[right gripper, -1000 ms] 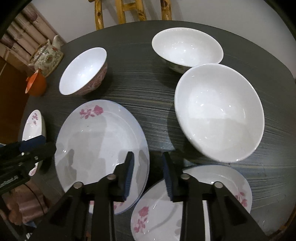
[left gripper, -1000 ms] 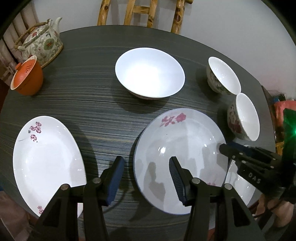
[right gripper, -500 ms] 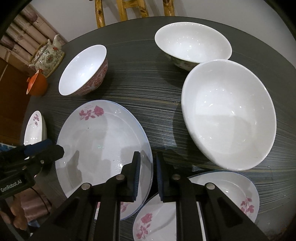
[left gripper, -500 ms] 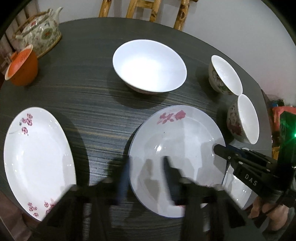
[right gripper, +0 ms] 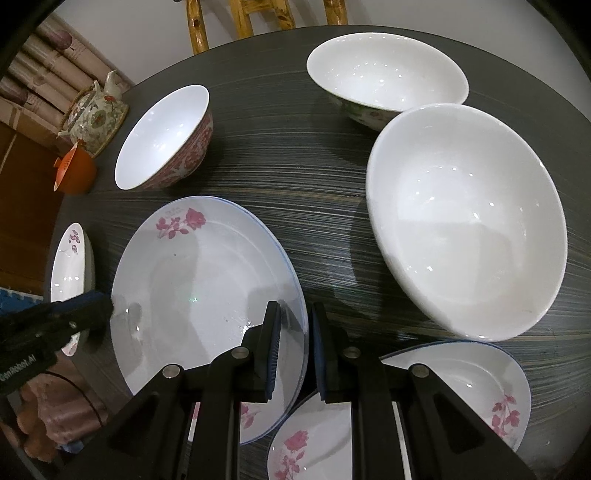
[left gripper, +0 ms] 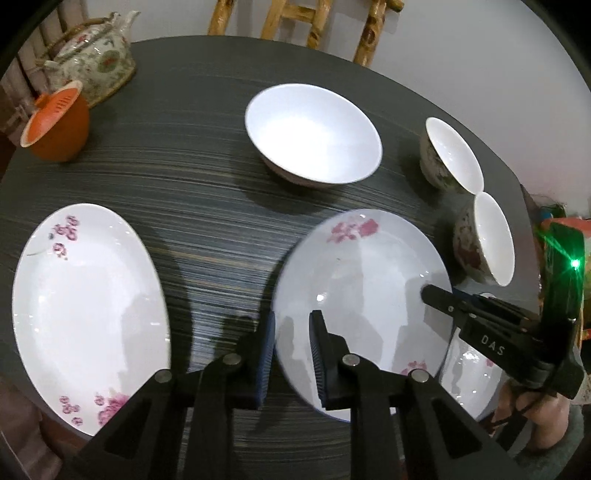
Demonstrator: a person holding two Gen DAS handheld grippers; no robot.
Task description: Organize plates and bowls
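A round white plate with a pink rose [left gripper: 362,288] [right gripper: 199,288] lies at the near middle of the dark round table [left gripper: 207,206]. My left gripper [left gripper: 291,354] is shut on its left rim, one finger over the plate and one outside it. My right gripper [right gripper: 295,347] is shut on the opposite rim in the same way. Each gripper's tip shows at the far side of the plate in the other view: right gripper [left gripper: 432,295], left gripper [right gripper: 92,310]. An oval flowered plate [left gripper: 85,302] [right gripper: 70,266] lies to the left.
A second rose plate [right gripper: 443,391] lies close by on the right, partly under my fingers. A pink-patterned bowl [right gripper: 162,136], a large white bowl [right gripper: 465,218] and a green-patterned bowl [right gripper: 384,70] stand behind. A teapot [left gripper: 92,62] and an orange cup [left gripper: 57,125] sit far left; a bamboo chair [left gripper: 295,22] stands behind the table.
My left jaws have come together from wide open onto the plate's left rim. The right jaws have narrowed onto the right rim. Both hands stayed about where they were.
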